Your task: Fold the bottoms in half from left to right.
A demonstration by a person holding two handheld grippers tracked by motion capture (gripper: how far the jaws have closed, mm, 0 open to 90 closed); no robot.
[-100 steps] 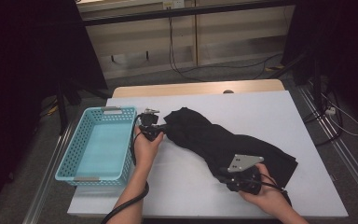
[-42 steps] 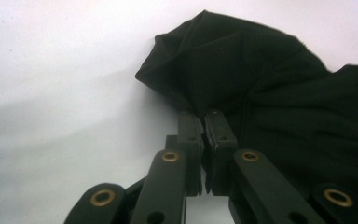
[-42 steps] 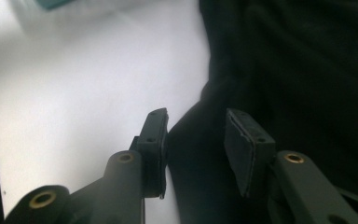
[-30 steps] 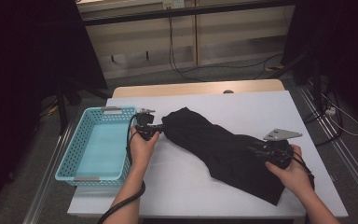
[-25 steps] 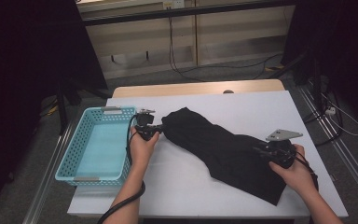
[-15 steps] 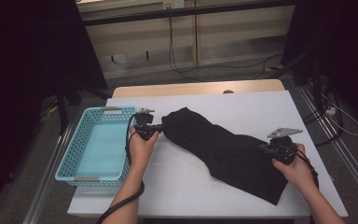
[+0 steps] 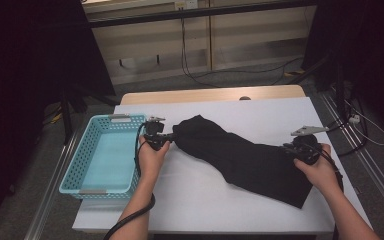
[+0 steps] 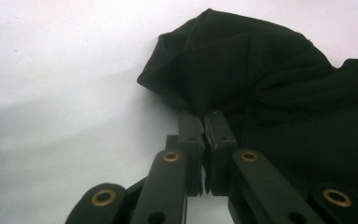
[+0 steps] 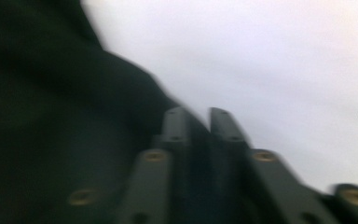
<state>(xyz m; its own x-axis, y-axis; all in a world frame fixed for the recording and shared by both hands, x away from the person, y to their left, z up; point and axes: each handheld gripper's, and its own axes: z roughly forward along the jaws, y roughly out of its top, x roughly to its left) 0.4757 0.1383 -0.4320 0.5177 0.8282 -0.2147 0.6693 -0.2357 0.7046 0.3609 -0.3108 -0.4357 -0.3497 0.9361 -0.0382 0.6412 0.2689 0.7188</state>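
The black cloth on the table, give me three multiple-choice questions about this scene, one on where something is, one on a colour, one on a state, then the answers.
1. Where does the basket stand relative to the black cloth?
A. To its left in the high view
B. To its right
C. On top of it

2. What colour is the basket?
A. Red
B. Light blue
C. Yellow

3. How does the left claw stand?
A. Wide open above the table
B. Inside the basket
C. Shut on the cloth's edge

Answers:
1. A, the basket sits at the table's left edge, the cloth stretches across the middle.
2. B, its perforated walls are light blue.
3. C, the left gripper view shows the jaws pressed together with the fabric's edge between them.
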